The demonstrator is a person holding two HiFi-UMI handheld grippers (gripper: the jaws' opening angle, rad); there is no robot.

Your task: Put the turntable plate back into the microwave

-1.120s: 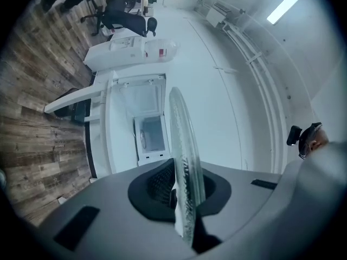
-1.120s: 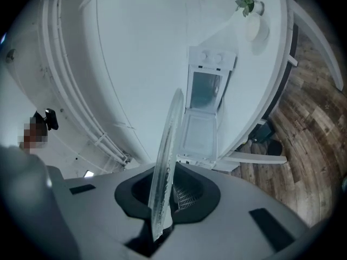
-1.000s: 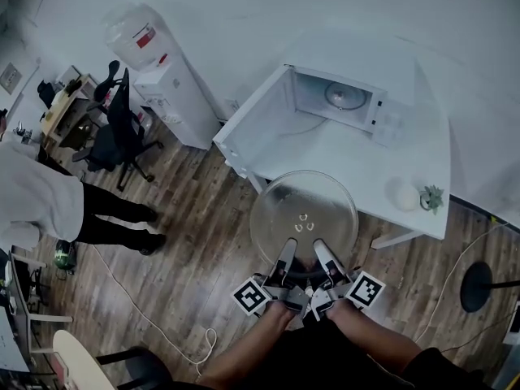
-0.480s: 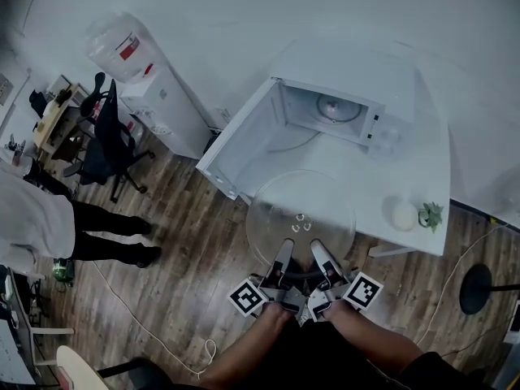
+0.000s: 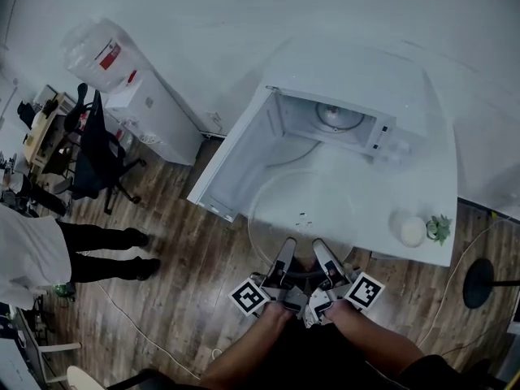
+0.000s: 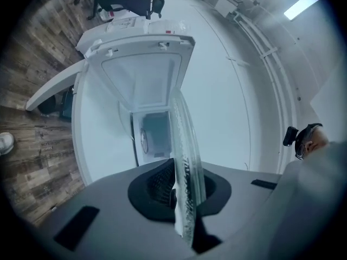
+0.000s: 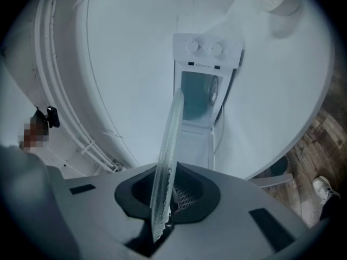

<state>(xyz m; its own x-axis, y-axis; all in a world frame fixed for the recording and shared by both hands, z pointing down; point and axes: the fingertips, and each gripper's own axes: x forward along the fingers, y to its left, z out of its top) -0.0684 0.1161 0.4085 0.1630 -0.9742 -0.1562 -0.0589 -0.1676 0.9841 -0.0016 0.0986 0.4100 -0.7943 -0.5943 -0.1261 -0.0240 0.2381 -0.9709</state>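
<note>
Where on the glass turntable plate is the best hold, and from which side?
The near rim of the turntable plate, from the person's side. It is a thin flat disc, so only its edge fits between jaws; the left gripper and right gripper pinch it side by side, leaving the far edge free to enter the open microwave.

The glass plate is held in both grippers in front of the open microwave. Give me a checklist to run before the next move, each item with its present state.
1. Grip of left gripper on turntable plate rim: ok, shut on it.
2. Grip of right gripper on the same rim: ok.
3. Wide-open door on microwave: ok.
4. Plate edge lined up with the cavity in both gripper views: ok.
5. Seating of support ring inside: cannot tell, too small.
6. Bare table ahead of the plate: ok; white round object and small plant sit off to the right.
</note>
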